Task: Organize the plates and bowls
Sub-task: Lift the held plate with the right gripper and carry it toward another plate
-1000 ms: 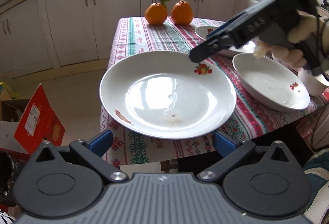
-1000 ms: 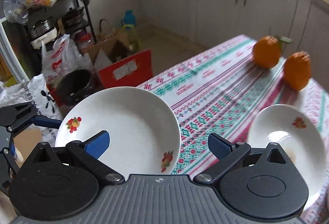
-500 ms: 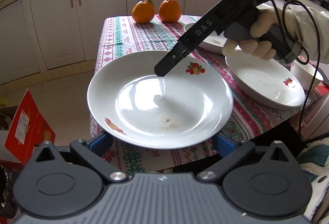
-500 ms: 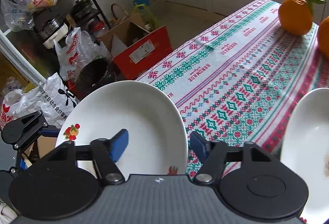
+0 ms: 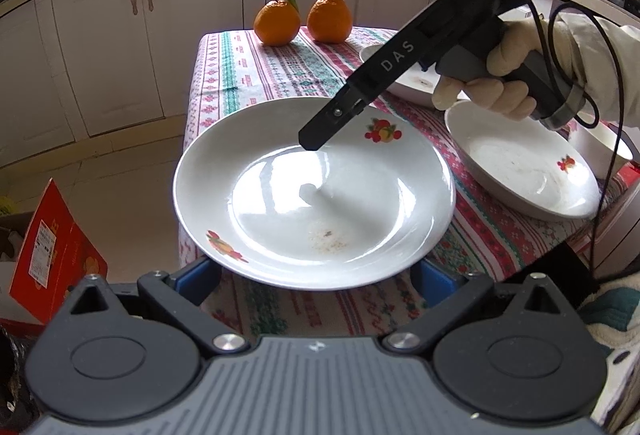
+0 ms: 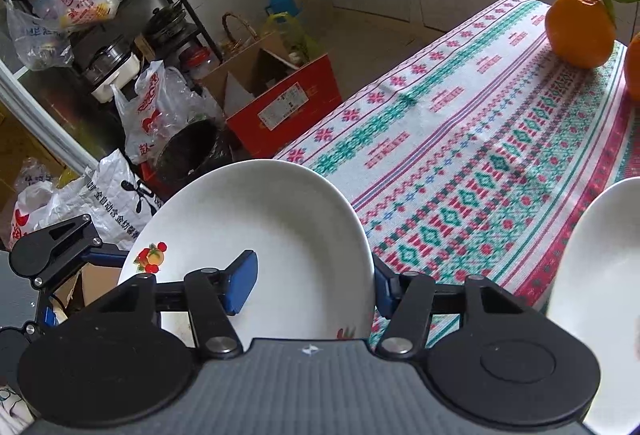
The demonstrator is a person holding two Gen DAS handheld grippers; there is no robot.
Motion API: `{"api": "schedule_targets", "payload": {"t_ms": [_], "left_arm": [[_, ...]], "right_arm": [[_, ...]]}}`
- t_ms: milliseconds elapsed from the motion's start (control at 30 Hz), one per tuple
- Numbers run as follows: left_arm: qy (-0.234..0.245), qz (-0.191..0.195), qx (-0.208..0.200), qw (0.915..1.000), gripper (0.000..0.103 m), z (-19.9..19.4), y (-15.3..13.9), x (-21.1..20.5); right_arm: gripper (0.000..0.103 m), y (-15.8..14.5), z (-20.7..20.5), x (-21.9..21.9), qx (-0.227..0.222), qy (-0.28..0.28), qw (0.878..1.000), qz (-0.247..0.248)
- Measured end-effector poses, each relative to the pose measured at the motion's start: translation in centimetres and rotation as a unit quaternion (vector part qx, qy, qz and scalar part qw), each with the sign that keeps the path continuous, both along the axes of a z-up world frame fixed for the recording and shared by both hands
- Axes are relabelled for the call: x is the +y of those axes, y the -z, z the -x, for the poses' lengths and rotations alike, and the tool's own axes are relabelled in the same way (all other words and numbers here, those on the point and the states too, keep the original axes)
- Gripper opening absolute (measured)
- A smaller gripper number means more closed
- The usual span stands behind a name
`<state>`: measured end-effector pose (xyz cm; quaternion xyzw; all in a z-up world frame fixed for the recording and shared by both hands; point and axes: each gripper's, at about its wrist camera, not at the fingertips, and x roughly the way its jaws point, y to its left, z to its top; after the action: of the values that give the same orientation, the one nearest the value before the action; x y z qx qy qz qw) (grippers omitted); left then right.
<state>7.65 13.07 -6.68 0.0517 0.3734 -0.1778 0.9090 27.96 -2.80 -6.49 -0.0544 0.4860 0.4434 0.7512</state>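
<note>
Plate (image 5: 316, 195) overhangs the near table edge, between your left gripper's (image 5: 316, 275) spread fingers; your right gripper (image 6: 310, 285) is clamped on its far rim. Beyond lie a second plate (image 5: 520, 171) and two oranges (image 5: 304, 19).

Black hand-held gripper (image 5: 316, 143), blue pads, "DAS" lettering; cream glove (image 5: 496, 75).

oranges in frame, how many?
2. Both sit side by side at the far end of the patterned tablecloth: the leafy-stemmed round orange on the left, the second orange right of it. None looks hidden.
</note>
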Motion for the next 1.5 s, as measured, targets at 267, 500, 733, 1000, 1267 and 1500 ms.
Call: {"api": "schedule_targets", "payload": {"t_ms": [267,500,733,1000,1267,1500], "left_arm": [[0.016,-0.011,-0.014,0.9997,0.1,-3.0,-0.3,-0.2],[0.032,-0.016,-0.017,0.9992,0.1,-5.6,0.0,-0.6],[0.037,-0.02,-0.019,0.9989,0.1,-7.0,0.3,-0.9],[0.036,-0.03,-0.023,0.9986,0.1,-7.3,0.4,-0.8],[0.039,-0.034,-0.024,0.9984,0.1,-7.5,0.4,-0.8],[0.038,-0.031,-0.023,0.9986,0.1,-7.4,0.3,-0.9]], "right_arm": [[0.065,-0.5,-2.0,-1.0,-0.018,0.024,1.0,-0.003],[0.065,-0.5,-3.7,-1.8,-0.03,0.046,0.999,0.001],[0.065,0.0,-4.8,-2.1,-0.034,0.062,0.997,0.003],[0.065,0.2,-5.1,-2.1,-0.038,0.066,0.997,0.006],[0.065,0.3,-5.0,-1.9,-0.043,0.064,0.997,0.013],[0.073,0.2,-4.9,-1.8,-0.045,0.062,0.997,0.015]]}}
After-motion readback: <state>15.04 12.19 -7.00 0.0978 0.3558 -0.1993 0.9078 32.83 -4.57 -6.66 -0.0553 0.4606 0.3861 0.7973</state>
